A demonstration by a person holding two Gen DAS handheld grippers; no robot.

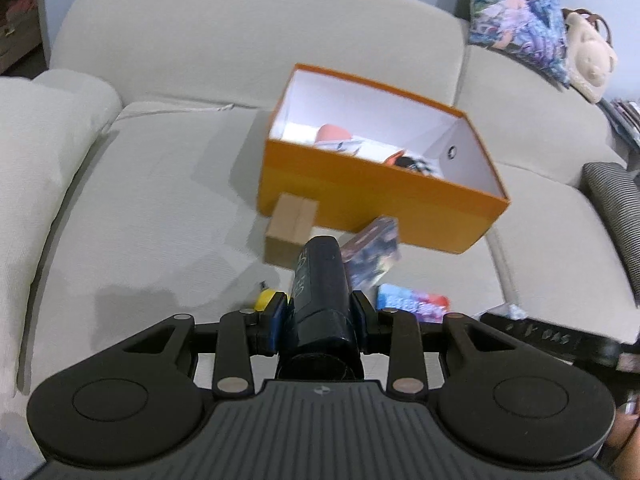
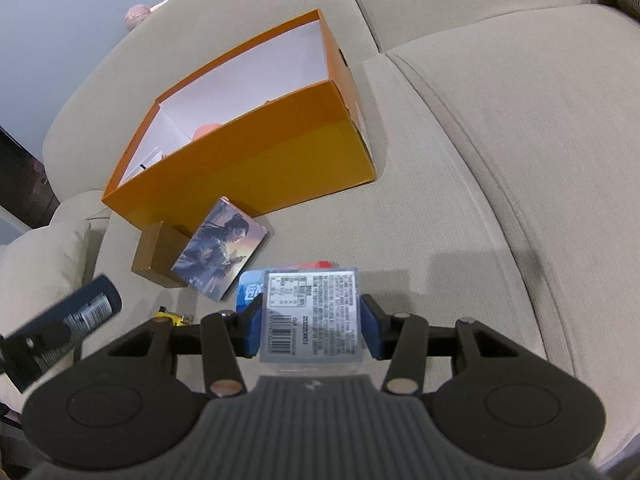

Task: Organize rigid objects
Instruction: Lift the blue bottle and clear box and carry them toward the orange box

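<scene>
On the beige sofa (image 1: 168, 200) we see an open orange box (image 1: 372, 204) standing on the seat cushion, white inside, with a few things lying at its bottom: something pinkish-orange and some printed items we cannot make out. Just in front of the box lie a small brown carton (image 1: 290, 230), touching the box's near wall, and beside it a picture box with a painted figure (image 2: 222, 250). Nearer to us rests a blue packet (image 1: 412, 302), and a small yellow object (image 1: 266, 300) peeks out by the left pad.

Our left tongs (image 1: 320, 314) are clamped on a dark bottle (image 1: 320, 280), which points forward toward the orange box and is held clear of the cushion; in the right wrist view the same bottle enters from the lower left edge. Our right tongs (image 2: 312, 320) are clamped on a flat clear pack (image 2: 312, 316), its white label with small print and a barcode facing up, held above the blue packet.

At the far right of the sofa sit a flowered cushion (image 1: 516, 20) and a cream plush toy (image 1: 590, 56).
</scene>
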